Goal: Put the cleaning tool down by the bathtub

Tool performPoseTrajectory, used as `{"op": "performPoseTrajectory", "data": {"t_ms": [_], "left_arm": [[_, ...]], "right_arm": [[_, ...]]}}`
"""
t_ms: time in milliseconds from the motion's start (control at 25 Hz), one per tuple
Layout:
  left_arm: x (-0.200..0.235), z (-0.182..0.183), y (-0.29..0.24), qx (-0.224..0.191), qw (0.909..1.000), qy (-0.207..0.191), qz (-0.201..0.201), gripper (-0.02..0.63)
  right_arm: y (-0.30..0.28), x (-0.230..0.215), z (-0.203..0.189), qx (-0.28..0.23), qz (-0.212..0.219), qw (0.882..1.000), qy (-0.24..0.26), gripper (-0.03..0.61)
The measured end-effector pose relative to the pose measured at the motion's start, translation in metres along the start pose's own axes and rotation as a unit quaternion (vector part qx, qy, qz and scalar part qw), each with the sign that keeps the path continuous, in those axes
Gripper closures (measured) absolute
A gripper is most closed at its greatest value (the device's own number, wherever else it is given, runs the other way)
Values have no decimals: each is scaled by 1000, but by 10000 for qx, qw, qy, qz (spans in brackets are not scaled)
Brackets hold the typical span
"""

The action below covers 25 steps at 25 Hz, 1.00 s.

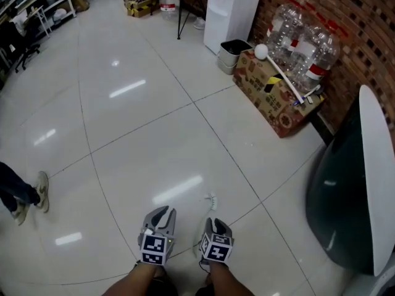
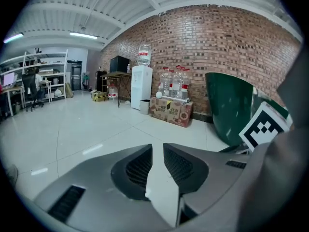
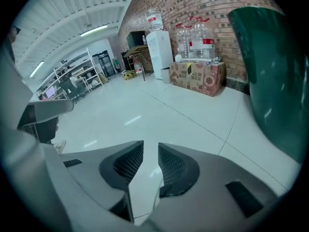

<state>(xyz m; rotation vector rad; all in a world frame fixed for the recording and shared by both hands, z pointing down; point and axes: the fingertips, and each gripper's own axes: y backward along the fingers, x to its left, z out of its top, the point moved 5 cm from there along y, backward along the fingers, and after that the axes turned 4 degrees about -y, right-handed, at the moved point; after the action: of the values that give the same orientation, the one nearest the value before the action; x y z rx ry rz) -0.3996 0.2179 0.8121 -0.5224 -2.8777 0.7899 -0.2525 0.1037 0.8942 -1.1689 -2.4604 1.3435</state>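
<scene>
The cleaning tool (image 1: 281, 73), a long white handle with a round white head, lies across the top of a cardboard box (image 1: 268, 94) by the brick wall, far ahead of both grippers. The dark green bathtub (image 1: 345, 190) with a white rim stands at the right; it also fills the right of the left gripper view (image 2: 231, 105) and the right gripper view (image 3: 270, 71). My left gripper (image 1: 163, 209) (image 2: 158, 146) and right gripper (image 1: 215, 221) (image 3: 151, 143) hang side by side low over the floor, both open with only bare tiles between the jaws.
Large water bottles (image 1: 302, 48) stand behind the box. A white water dispenser (image 1: 231, 11) and a small bin (image 1: 233, 53) are further back. A small white object (image 1: 212, 200) lies on the floor just ahead of the right gripper. A person's leg and shoe (image 1: 28, 193) show at the left.
</scene>
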Motion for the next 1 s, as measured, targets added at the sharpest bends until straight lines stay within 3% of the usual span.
{"op": "performPoseTrajectory", "data": {"t_ms": [240, 600, 760, 1000], "left_arm": [[5, -63, -45, 274, 9992, -46, -287, 544], [8, -152, -99, 609, 9971, 211, -415, 543], [2, -171, -110, 643, 9960, 427, -442, 544], [-2, -173, -120, 556, 9962, 451, -494, 543]], "right_arm": [[-70, -10, -58, 472, -78, 9989, 12, 442], [-167, -38, -127, 939, -283, 9950, -211, 437], [-200, -55, -150, 1200, -535, 9905, -409, 437], [-233, -65, -175, 1566, -720, 9841, -430, 437]]}}
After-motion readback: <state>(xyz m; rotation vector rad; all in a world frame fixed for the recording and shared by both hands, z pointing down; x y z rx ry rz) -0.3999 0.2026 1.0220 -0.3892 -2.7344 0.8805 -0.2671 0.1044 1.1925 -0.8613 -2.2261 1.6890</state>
